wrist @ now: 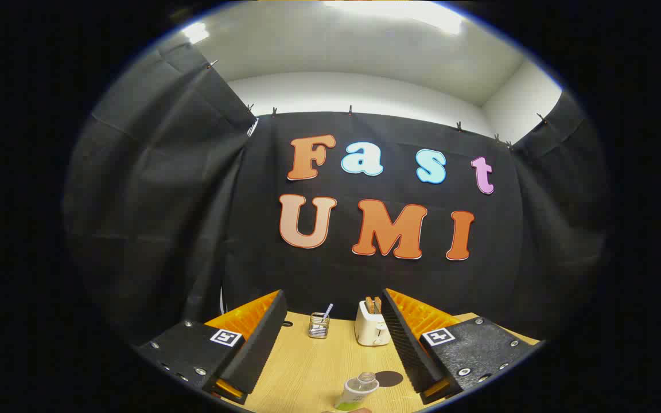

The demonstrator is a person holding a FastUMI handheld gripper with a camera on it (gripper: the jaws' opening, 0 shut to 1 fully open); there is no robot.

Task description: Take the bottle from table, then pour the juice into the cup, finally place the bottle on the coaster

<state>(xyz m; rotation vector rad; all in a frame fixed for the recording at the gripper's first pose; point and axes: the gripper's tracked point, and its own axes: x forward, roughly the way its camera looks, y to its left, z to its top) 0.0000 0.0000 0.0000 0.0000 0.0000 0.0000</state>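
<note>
Wooden worktop (307,367): bottle (358,391) stands uncapped between the fingers of the wide-open, empty gripper (333,321), coaster (389,378) just beside it.

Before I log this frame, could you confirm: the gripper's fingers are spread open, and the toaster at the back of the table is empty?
Not quite. In the gripper view the gripper is indeed open, but the toaster holds toast in its slots.

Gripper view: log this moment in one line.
gripper open, empty | bottle uncapped on table, between fingers | coaster beside bottle
</note>
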